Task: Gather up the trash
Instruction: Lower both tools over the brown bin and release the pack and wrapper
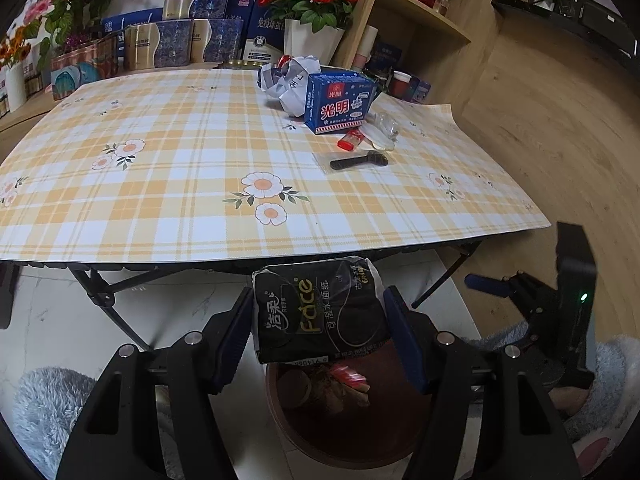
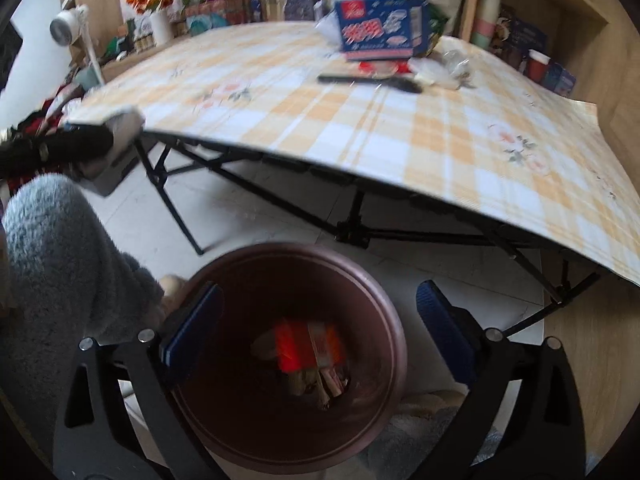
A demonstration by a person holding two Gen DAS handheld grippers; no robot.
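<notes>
My left gripper (image 1: pixel 320 320) is shut on a black tissue pack (image 1: pixel 320 312) and holds it above a dark red trash bin (image 1: pixel 348 432) on the floor in front of the table. My right gripper (image 2: pixel 320 336) is open and empty, right above the same bin (image 2: pixel 384 320), which holds red and tan wrappers (image 2: pixel 308 356). On the plaid table (image 1: pixel 160 184) lie a blue carton (image 1: pixel 340 104), crumpled paper (image 1: pixel 292 76), a red wrapper (image 1: pixel 350 139), clear plastic (image 1: pixel 384 130) and a black handled item (image 1: pixel 360 160). The right gripper also shows at the right of the left wrist view (image 1: pixel 520 292).
Boxes and flower pots (image 1: pixel 312 12) line the table's far side. A wooden shelf (image 1: pixel 432 20) stands at the right. The table's black folding legs (image 2: pixel 352 232) stand just behind the bin. My grey fleece legs (image 2: pixel 60 248) flank the bin.
</notes>
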